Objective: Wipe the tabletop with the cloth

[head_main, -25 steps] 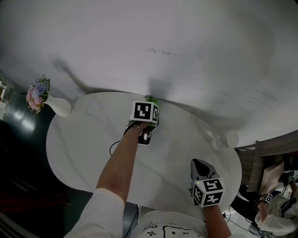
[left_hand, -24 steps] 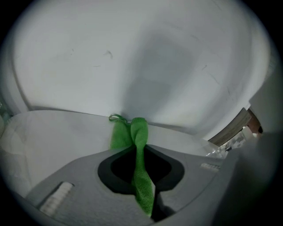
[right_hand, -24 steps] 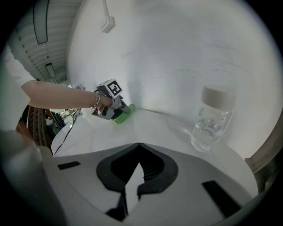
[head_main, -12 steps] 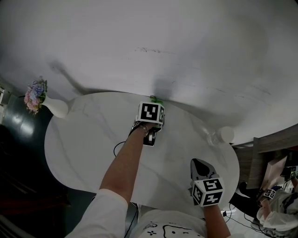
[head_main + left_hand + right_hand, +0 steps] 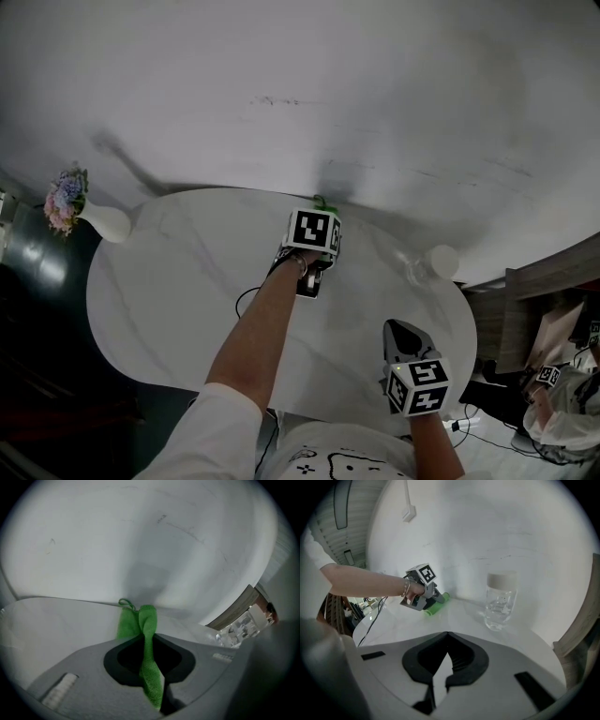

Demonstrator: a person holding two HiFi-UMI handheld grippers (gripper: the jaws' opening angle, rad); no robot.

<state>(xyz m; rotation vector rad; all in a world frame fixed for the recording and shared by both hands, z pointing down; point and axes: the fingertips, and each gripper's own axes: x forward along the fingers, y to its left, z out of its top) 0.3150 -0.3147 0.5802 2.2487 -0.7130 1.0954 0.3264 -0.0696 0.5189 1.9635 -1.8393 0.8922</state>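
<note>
My left gripper (image 5: 322, 208) is shut on a green cloth (image 5: 145, 634) and presses it on the white round tabletop (image 5: 178, 281) near its far edge by the wall. Only a small green tip of the cloth (image 5: 322, 201) shows past the marker cube in the head view. From the right gripper view the cloth (image 5: 436, 607) lies rolled under the left gripper (image 5: 433, 599). My right gripper (image 5: 400, 336) hovers over the near right of the table, jaws shut with nothing between them (image 5: 443, 665).
A clear glass jar with a white lid (image 5: 433, 264) stands at the table's right far edge, also seen as the jar (image 5: 499, 601). A white vase of flowers (image 5: 80, 211) sits at the far left. The wall runs close behind the table. A black cable (image 5: 246, 298) trails over the tabletop.
The left gripper has slid the cloth to the right along the far edge of the table. The right gripper has stayed in place.
</note>
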